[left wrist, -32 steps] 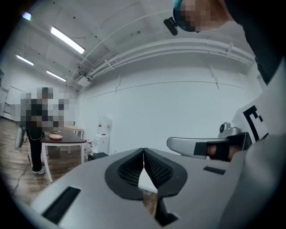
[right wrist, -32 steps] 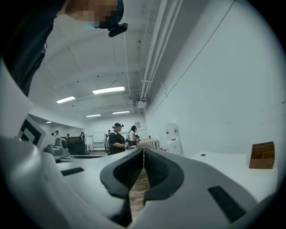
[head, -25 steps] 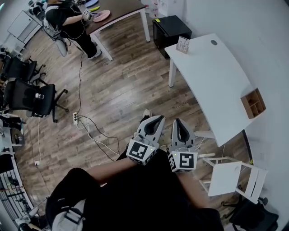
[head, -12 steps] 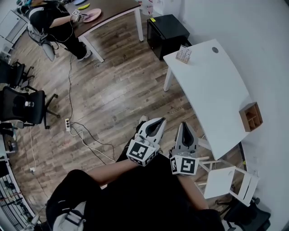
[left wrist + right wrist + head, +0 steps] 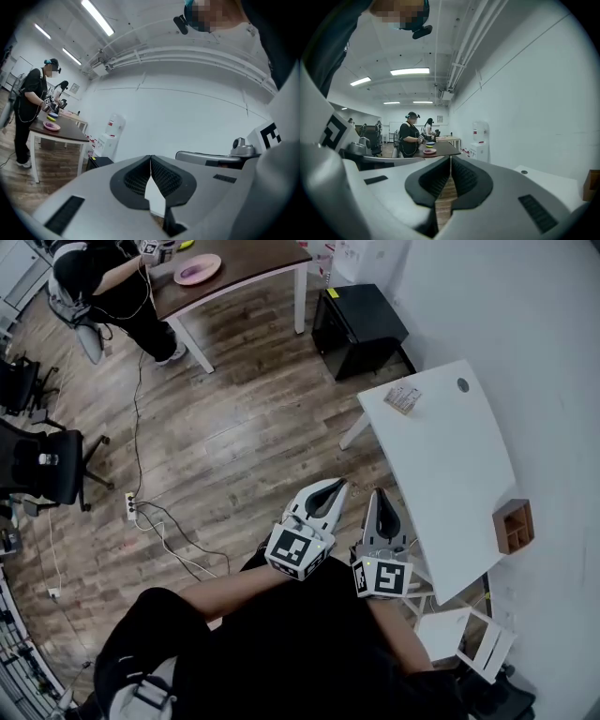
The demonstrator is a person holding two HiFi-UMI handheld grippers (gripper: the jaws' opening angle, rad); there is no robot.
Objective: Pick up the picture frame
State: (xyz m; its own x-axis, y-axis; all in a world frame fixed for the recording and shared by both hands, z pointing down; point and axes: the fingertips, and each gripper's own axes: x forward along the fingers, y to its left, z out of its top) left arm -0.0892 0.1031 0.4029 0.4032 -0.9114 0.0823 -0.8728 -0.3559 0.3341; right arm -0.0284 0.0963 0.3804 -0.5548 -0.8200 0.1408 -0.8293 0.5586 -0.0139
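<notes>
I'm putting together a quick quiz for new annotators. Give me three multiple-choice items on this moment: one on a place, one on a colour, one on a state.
1. Where is the picture frame relative to the white table?
A. under it
B. on top, near its far end
C. leaning on its leg

2. What colour is the cabinet beyond that table?
A. white
B. black
C. red

3. How do the left gripper and the right gripper stand?
A. both shut, empty
B. both wide open
C. both shut on the frame

Answers:
1. B: the head view shows the frame on the tabletop's far end.
2. B: the cabinet is plainly black.
3. A: each gripper view shows the jaws together with nothing between them.
</notes>
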